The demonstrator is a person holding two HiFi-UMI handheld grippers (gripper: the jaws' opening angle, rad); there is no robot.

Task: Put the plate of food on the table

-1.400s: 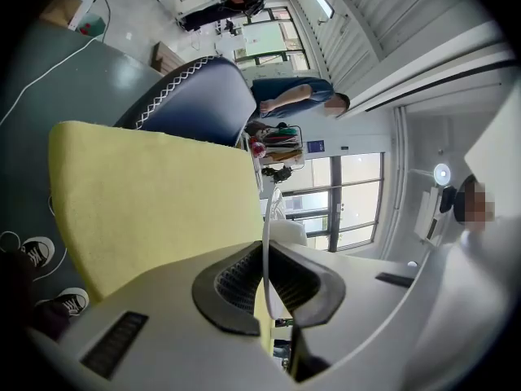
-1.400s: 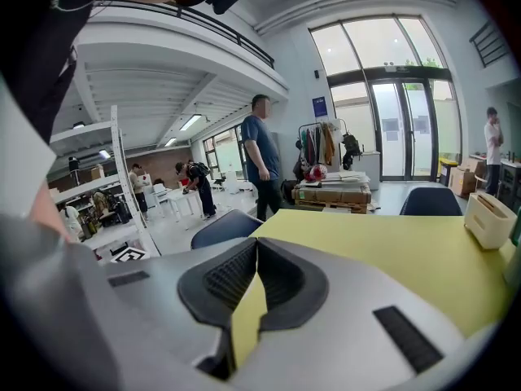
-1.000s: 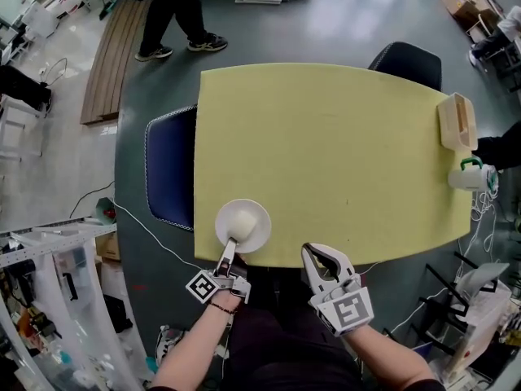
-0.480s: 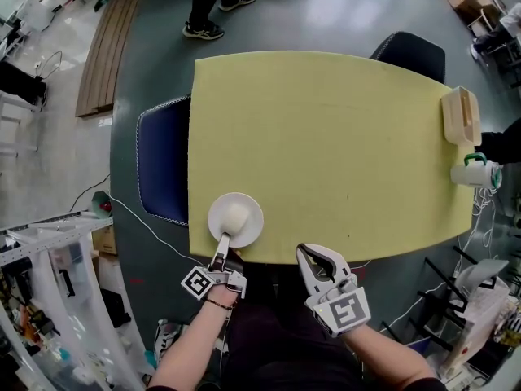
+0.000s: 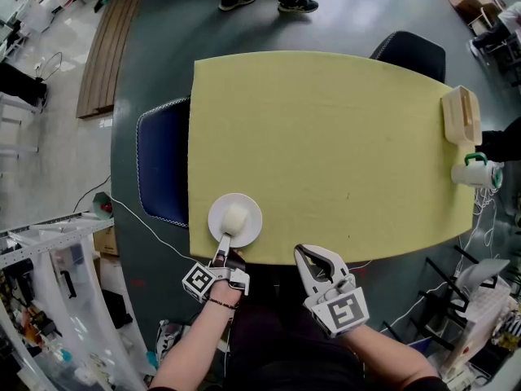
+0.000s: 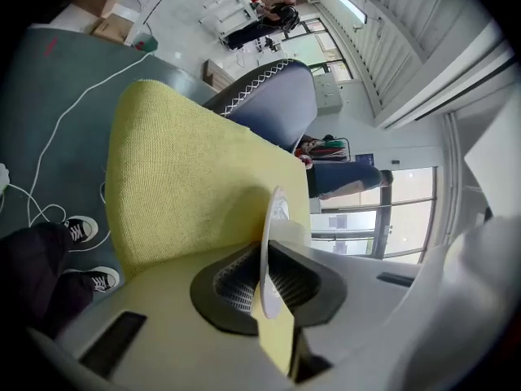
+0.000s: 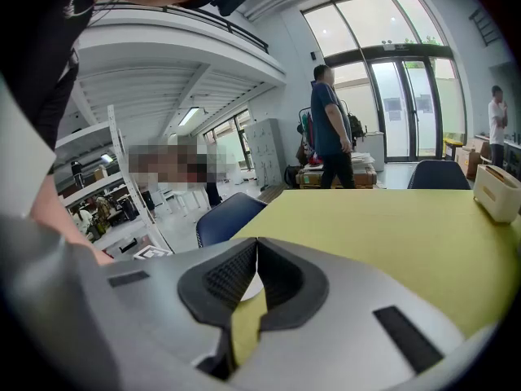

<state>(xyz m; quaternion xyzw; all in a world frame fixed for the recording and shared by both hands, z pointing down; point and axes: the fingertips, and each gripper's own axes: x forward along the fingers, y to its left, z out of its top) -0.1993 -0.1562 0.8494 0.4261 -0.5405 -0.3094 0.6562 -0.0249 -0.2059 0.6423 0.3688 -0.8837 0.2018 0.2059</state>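
Feet of a walker at the top of the head view have gone further right since half a second ago, while the plate has barely shifted and stays over the near left corner of the table, close to its near edge. On the plate sits one pale round lump of food; what kind it is cannot be made out. The left gripper is clamped on the plate's near rim, so that bit of rim is covered by the jaws in the head view. In the left gripper view the plate shows edge-on, as a thin white line pinched in the left gripper between its ribbed pads, and the food is almost wholly hidden behind the rim (whether the plate's underside touches the cloth cannot be told from either view). The right gripper hangs just off the near table edge, apart from the plate, over the person's dark lap. In its own view the right gripper has its jaws together at the tips with nothing held; only yellow table shows through the slit lower down. A blue chair stands at the table's left side, half tucked under it. At the far right edge are a beige box and a white jug with a green handle, both small and partly cut off.
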